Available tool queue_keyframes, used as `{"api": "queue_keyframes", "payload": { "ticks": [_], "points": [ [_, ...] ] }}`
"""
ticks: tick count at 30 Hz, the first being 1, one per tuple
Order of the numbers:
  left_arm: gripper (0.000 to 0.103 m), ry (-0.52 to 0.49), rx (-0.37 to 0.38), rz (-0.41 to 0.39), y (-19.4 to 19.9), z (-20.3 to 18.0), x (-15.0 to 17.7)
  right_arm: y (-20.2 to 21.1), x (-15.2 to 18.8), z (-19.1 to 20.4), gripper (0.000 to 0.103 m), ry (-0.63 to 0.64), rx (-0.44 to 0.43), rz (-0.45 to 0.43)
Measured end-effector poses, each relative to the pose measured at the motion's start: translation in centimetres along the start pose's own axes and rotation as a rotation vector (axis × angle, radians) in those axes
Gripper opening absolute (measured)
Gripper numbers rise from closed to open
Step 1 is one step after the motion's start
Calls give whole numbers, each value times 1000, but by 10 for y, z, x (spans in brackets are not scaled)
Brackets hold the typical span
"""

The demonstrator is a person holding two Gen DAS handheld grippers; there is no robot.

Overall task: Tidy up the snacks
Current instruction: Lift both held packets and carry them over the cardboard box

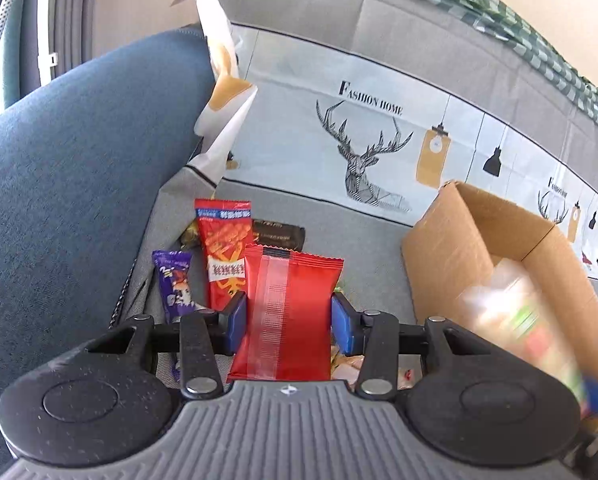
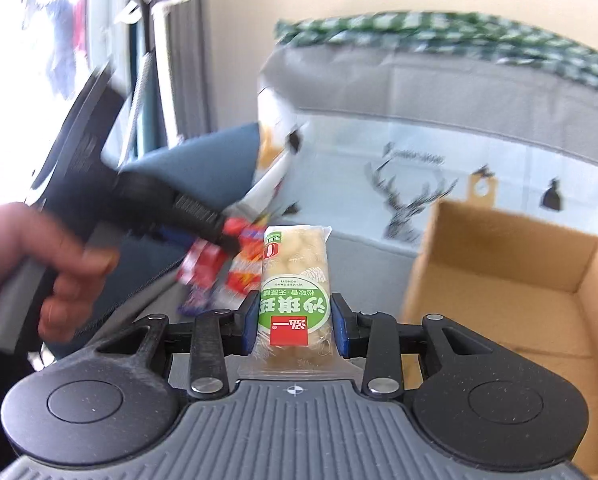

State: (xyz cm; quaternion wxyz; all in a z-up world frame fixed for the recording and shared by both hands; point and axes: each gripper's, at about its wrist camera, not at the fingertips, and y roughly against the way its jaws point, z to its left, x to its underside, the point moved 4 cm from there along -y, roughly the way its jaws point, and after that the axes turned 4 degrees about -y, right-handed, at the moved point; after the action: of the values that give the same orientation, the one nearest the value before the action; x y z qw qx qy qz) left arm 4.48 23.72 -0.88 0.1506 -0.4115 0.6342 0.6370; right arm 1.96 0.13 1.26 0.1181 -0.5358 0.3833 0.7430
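Observation:
In the left wrist view my left gripper [image 1: 289,316] is shut on a plain red snack packet [image 1: 289,300], held upright above the sofa seat. Behind it lie a red printed snack bag [image 1: 225,248], a purple wrapper [image 1: 175,284] and a dark packet [image 1: 277,234]. My right gripper [image 2: 295,326] is shut on a clear packet with a green label [image 2: 295,280], lifted off the seat. That packet shows as a blur [image 1: 523,320] at the right of the left wrist view, in front of the cardboard box. The left gripper's body [image 2: 171,208] crosses the right wrist view, red packet in its jaws.
An open cardboard box [image 1: 499,240] [image 2: 519,264] stands on the seat at the right. The sofa cover [image 1: 363,136] carries a deer print. A blue cushion [image 1: 71,184] rises on the left. A person's hand [image 2: 31,264] holds the left gripper's handle.

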Motion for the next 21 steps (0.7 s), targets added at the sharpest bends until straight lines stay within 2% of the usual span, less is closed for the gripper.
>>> {"api": "queue_keyframes", "payload": {
  "ticks": [5, 9, 12, 15, 18, 21],
  "points": [
    [48, -10, 21, -60, 9, -19, -4, 26, -40, -48, 38, -30, 69, -89],
    [48, -41, 48, -133, 20, -48, -7, 40, -60, -103, 38, -11, 173, -132],
    [48, -67, 71, -196, 26, -73, -9, 44, -58, -147, 38, -59, 256, -144],
    [48, -72, 104, -245, 29, -96, -11, 48, -39, -185, 38, -162, 323, -127],
    [48, -78, 134, -276, 29, -119, -11, 57, -30, -201, 37, -161, 380, -128],
    [48, -93, 168, -288, 26, -144, -9, 64, -22, -207, 25, -124, 413, -120]
  ]
}}
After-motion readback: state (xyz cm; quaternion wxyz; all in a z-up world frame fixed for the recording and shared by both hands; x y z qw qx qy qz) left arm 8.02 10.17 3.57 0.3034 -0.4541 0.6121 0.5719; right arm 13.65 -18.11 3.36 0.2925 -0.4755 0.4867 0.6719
